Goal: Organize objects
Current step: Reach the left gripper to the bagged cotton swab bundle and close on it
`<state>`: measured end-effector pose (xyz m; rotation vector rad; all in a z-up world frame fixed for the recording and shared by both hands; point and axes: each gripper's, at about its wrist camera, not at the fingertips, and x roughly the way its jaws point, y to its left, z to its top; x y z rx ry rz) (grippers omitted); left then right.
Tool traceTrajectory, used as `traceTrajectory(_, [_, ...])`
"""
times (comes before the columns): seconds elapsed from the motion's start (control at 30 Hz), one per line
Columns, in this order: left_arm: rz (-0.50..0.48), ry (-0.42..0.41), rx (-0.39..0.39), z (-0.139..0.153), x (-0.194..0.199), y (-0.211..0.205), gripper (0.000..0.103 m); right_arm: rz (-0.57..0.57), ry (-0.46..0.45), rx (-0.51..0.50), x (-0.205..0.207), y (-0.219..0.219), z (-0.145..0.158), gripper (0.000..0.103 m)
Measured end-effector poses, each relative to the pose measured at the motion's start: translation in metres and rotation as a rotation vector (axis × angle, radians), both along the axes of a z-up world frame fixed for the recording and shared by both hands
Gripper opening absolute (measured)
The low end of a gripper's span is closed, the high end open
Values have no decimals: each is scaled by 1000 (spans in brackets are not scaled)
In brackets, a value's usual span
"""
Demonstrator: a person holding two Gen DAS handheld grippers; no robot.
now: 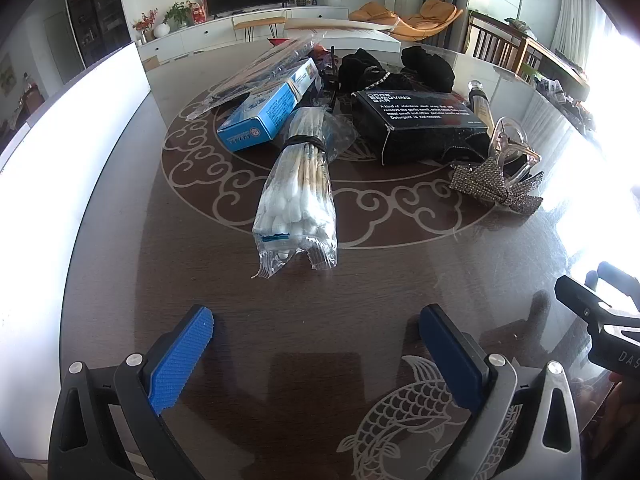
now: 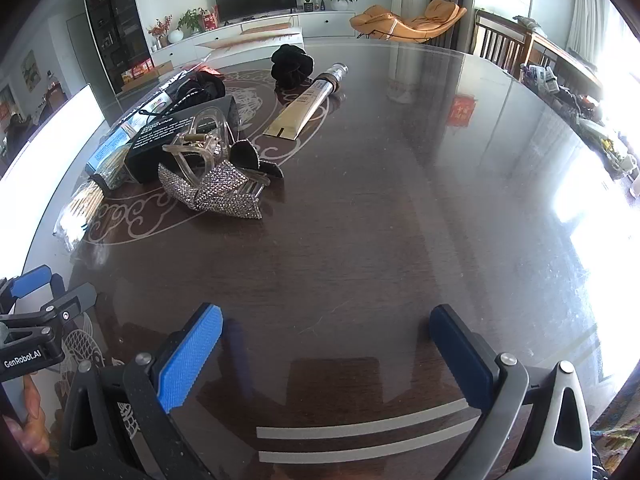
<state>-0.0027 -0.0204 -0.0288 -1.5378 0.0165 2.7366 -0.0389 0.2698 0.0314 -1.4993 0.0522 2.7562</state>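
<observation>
A bag of cotton swabs lies on the dark glass table, straight ahead of my left gripper, which is open and holds nothing. Behind the bag lie a blue box, a black box, black scrunchies, a clear hair claw and a rhinestone bow clip. My right gripper hovers open above bare table. Up to its left are the bow clip, the clear claw, the black box and a gold tube.
A bright white panel stands along the table's left edge. A clear plastic pack lies behind the blue box. Past the table are a TV cabinet, an orange lounge chair and wooden chairs. Sun glare washes out the right side.
</observation>
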Motion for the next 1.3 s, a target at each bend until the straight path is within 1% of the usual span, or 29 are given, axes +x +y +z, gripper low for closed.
traceTrajectory(0.33, [-11, -12, 0, 0, -1, 0, 103, 12, 3, 33, 0, -6, -3, 103])
traceTrajectory(0.47, [-31, -9, 0, 0, 0, 0, 103, 9, 16, 35, 1, -6, -3, 103])
traceTrajectory(0.53, [-47, -24, 1, 0, -1, -1, 103, 9, 19, 35, 1, -6, -3, 103])
traceTrajectory(0.7, [-111, -123, 0, 2, -23, -2, 103, 9, 23, 35, 1, -6, -3, 103])
traceTrajectory(0.77, [-111, -130, 7, 7, -33, -5, 103, 9, 23, 35, 2, -6, -3, 103])
traceTrajectory(0.87, [-94, -104, 20, 19, -53, -13, 103, 9, 24, 35, 1, -6, -4, 103])
traceTrajectory(0.93, [-104, -130, 17, 19, -71, -12, 103, 9, 24, 35, 1, -6, -3, 103])
traceTrajectory(1.03, [-108, -181, -10, 11, -88, -11, 103, 9, 24, 35, 2, -6, -3, 103])
traceTrajectory(1.07, [-107, -186, -18, 9, -93, -11, 98, 9, 24, 35, 2, -6, -3, 103])
traceTrajectory(1.1, [-111, -181, -18, 7, -94, -11, 91, 9, 25, 35, 2, -6, -3, 103])
traceTrajectory(1.13, [-116, -174, -8, 8, -95, -12, 81, 9, 25, 35, 2, -6, -3, 103])
traceTrajectory(1.17, [-112, -154, -6, 10, -94, -14, 66, 9, 25, 35, 2, -6, -4, 103])
traceTrajectory(1.2, [-110, -134, -5, 13, -91, -17, 58, 9, 25, 35, 2, -6, -4, 103])
traceTrajectory(1.23, [-109, -125, -3, 13, -90, -18, 44, 9, 25, 35, 2, -6, -4, 103])
traceTrajectory(1.27, [-107, -118, -5, 15, -84, -22, 35, 9, 26, 35, 2, -6, -4, 103])
traceTrajectory(1.3, [-109, -119, 0, 15, -80, -24, 35, 9, 27, 35, 2, -6, -4, 103])
